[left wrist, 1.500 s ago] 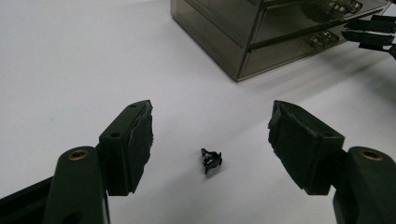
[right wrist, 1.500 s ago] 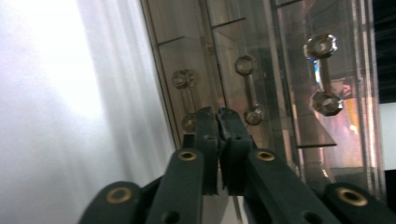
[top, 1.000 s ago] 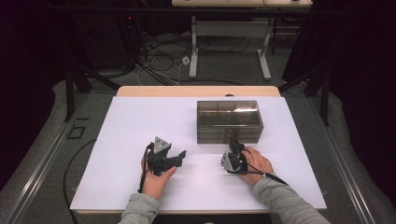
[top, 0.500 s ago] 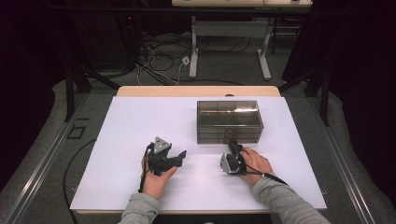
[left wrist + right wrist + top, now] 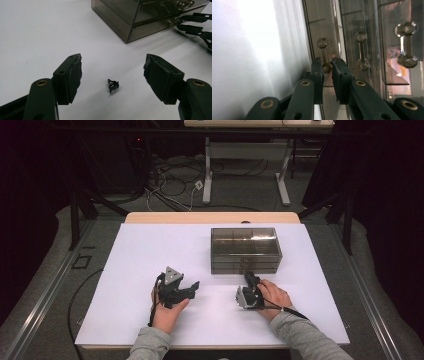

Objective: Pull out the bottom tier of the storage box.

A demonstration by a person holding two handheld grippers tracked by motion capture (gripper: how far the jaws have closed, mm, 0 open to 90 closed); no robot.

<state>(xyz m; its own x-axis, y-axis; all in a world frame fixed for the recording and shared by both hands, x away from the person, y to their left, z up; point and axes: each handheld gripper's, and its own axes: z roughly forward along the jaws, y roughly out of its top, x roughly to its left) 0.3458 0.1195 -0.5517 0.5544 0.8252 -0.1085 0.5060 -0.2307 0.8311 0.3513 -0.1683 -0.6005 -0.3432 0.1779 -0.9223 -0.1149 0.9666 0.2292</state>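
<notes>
A smoky see-through drawer box (image 5: 245, 249) stands on the white table (image 5: 150, 250). My right gripper (image 5: 248, 278) reaches its front, turned on its side. In the right gripper view the right gripper (image 5: 327, 65) is shut on the lower knob of a drawer handle (image 5: 323, 48). My left gripper (image 5: 193, 287) rests left of the box, open. In the left gripper view the left gripper (image 5: 113, 67) has its jaws wide apart, and a small black clip (image 5: 113, 85) lies on the table between them, untouched. The box (image 5: 125, 15) and the right gripper (image 5: 181, 22) appear further off.
Two more drawer handles (image 5: 361, 50) (image 5: 407, 45) sit beside the held one. A bare wooden strip (image 5: 210, 217) runs along the table's far edge. Beyond the table are desk legs (image 5: 207, 175) and floor cables (image 5: 170, 185). A cable (image 5: 80, 295) trails off the table's left side.
</notes>
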